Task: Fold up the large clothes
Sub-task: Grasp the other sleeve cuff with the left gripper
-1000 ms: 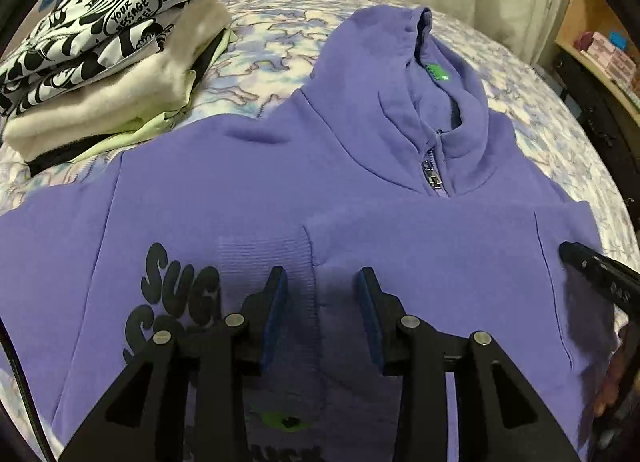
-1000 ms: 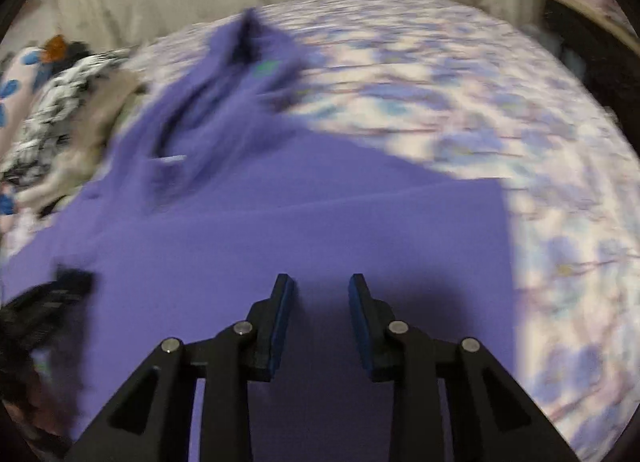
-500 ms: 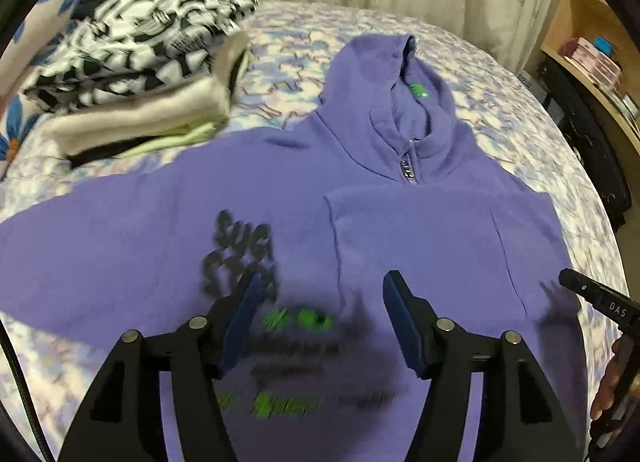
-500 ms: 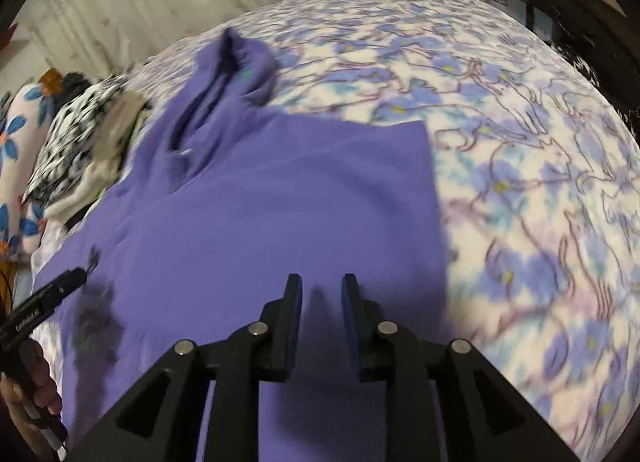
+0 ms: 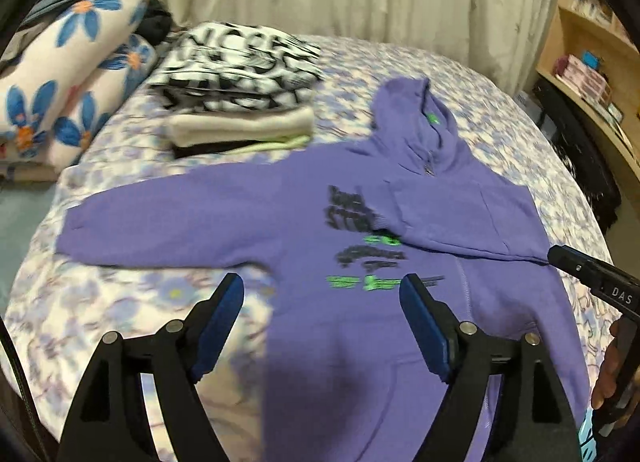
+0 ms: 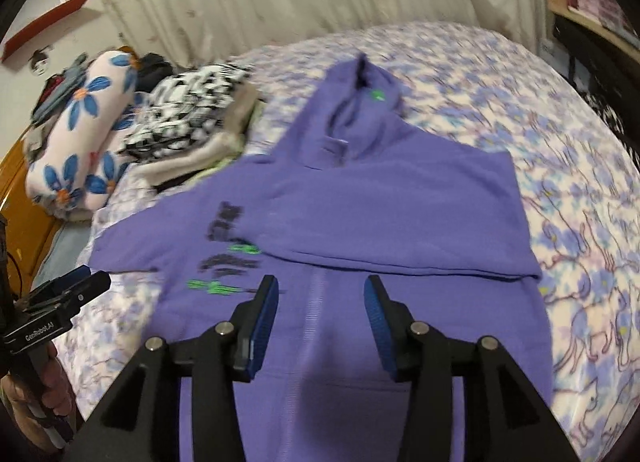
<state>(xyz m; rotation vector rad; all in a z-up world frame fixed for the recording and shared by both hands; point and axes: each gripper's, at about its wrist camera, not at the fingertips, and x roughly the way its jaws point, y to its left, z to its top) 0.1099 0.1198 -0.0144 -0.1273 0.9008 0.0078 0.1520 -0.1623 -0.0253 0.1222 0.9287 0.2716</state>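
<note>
purple fleece hoodie (image 5: 360, 342) lies flat, right sleeve folded across; left gripper (image 5: 322, 318) and right gripper (image 6: 318, 318), jaws apart and empty, should next fold the far-left sleeve squarely inward.

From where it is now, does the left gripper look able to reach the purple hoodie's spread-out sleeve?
Probably yes: the left gripper is open above the bed, and the spread-out sleeve lies flat ahead with nothing on it.

**Soft cloth, matt plastic**

The purple hoodie (image 5: 400, 362) is thick matt fleece cloth with printed letters. The bed (image 6: 580, 222) has soft printed cloth. The left gripper (image 5: 320, 326) is matt black plastic with blue rubbery pads (image 5: 424, 330) and small metal pins.
</note>
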